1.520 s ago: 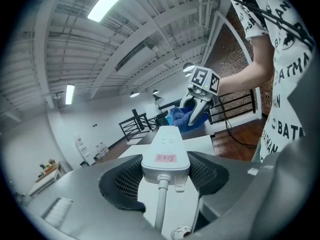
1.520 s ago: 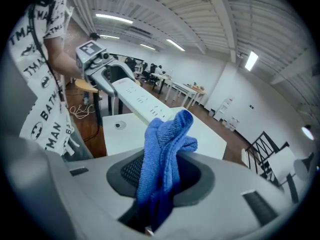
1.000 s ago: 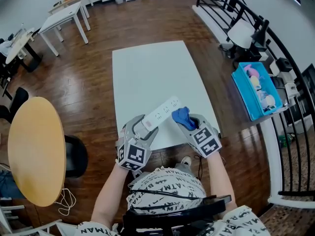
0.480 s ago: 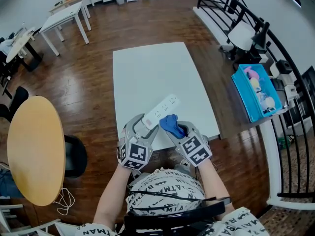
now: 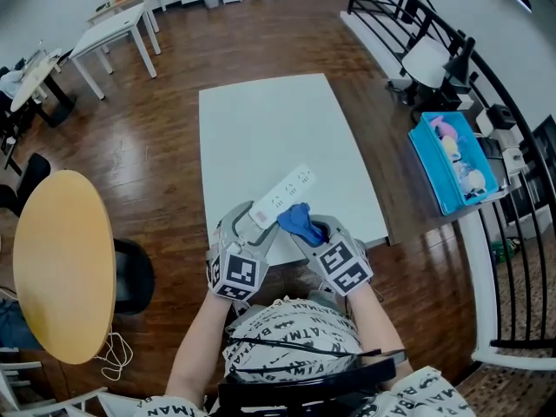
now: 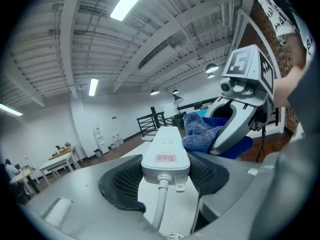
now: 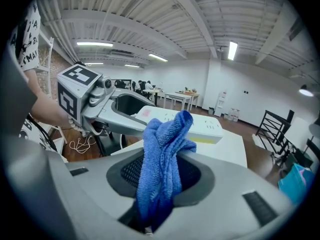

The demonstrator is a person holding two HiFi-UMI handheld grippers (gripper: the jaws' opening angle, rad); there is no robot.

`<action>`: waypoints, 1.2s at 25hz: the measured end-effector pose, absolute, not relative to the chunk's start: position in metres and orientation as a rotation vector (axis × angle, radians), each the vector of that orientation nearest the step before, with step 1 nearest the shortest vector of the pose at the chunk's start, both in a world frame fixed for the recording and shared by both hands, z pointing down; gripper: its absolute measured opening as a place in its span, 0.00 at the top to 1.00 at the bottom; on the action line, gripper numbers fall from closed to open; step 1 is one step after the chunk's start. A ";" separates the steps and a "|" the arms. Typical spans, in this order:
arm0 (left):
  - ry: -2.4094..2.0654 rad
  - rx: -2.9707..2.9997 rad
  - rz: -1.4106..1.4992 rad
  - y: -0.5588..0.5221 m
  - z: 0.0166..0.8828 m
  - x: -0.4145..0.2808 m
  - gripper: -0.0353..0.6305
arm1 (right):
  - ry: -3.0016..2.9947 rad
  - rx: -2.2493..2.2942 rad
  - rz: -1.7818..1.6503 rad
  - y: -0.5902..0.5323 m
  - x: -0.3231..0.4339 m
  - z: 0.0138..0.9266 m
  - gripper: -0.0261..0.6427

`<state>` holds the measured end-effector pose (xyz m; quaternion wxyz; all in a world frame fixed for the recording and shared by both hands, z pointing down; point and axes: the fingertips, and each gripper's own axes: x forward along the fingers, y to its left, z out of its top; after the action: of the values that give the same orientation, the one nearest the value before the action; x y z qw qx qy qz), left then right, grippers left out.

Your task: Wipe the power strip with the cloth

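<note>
Power strip, white oblong plastic, sits clamped at its cord end by my left gripper over the white table, while my right gripper pinches a bunched blue terry cloth against its side. Wiping seems under way; next I should drag the cloth toward the far end. Its small pink label is too small to read.

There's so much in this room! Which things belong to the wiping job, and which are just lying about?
Part of the job:
- power strip, held in the left gripper
- blue cloth, held in the right gripper
- white table below them

Just lying about:
- round wooden table
- blue bin with toys
- white desks
</note>
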<state>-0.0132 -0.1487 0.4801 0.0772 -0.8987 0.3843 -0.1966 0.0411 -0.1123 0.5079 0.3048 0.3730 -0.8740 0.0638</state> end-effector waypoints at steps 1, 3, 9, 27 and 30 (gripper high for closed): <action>1.147 -2.692 -0.590 -0.147 0.480 -0.013 0.52 | -2.309 1.002 0.175 -0.114 0.045 0.508 0.76; 1.139 -2.693 -0.591 -0.144 0.480 -0.012 0.52 | -2.296 1.026 0.183 -0.117 0.051 0.509 0.76; 1.119 -2.688 -0.595 -0.136 0.478 -0.012 0.52 | -2.271 1.080 0.193 -0.123 0.072 0.509 0.76; 0.910 -2.652 -0.644 -0.114 0.475 -0.017 0.52 | -2.165 1.219 0.151 -0.142 0.155 0.506 0.76; 0.868 -2.642 -0.651 -0.107 0.477 -0.016 0.52 | -2.158 1.207 0.125 -0.141 0.161 0.508 0.76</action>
<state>-0.0158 -0.1075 0.4773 0.1424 -0.9156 0.3008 -0.2257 0.1610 -0.1407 0.5078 0.3267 0.4606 -0.8239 0.0478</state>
